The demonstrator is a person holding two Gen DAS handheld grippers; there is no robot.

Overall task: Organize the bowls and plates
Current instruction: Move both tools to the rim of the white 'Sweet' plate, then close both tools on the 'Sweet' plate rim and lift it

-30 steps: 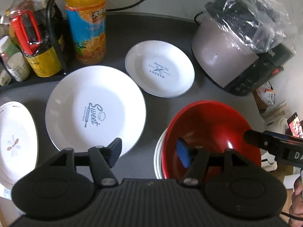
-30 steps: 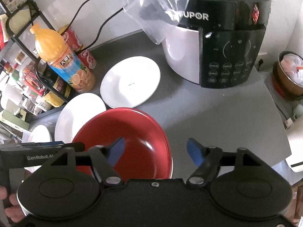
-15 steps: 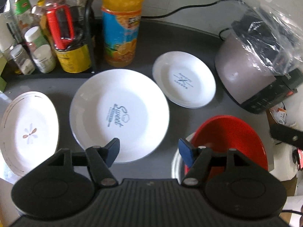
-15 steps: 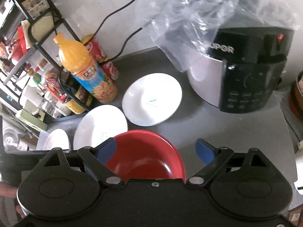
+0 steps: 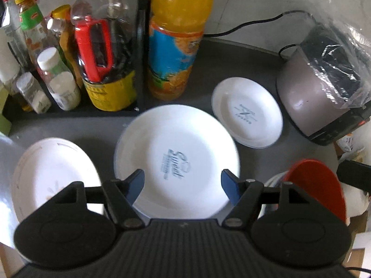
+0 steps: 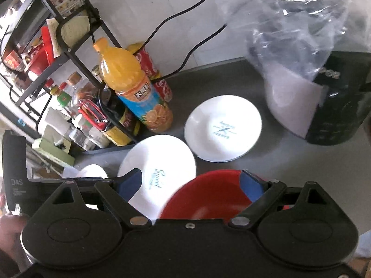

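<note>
Left wrist view: left gripper point(image 5: 182, 183) gapes wide and empty above the big white plate point(image 5: 176, 159). Right gripper point(image 6: 190, 183), equally wide and empty, hovers over the red bowl point(image 6: 208, 199).

The red bowl point(image 5: 317, 185) is half hidden behind the left gripper's body; the "Sweet" plate's point(image 5: 176, 159) print is blurred.

A: Where did the left wrist view look from?
B: From close above the large white plate point(image 5: 178, 143), facing the orange juice bottle point(image 5: 178, 39) behind it.
A: And the right?
B: Higher and farther back, right of that plate point(image 6: 160, 159). Both views shared it and the bottle point(image 6: 134, 88).
</note>
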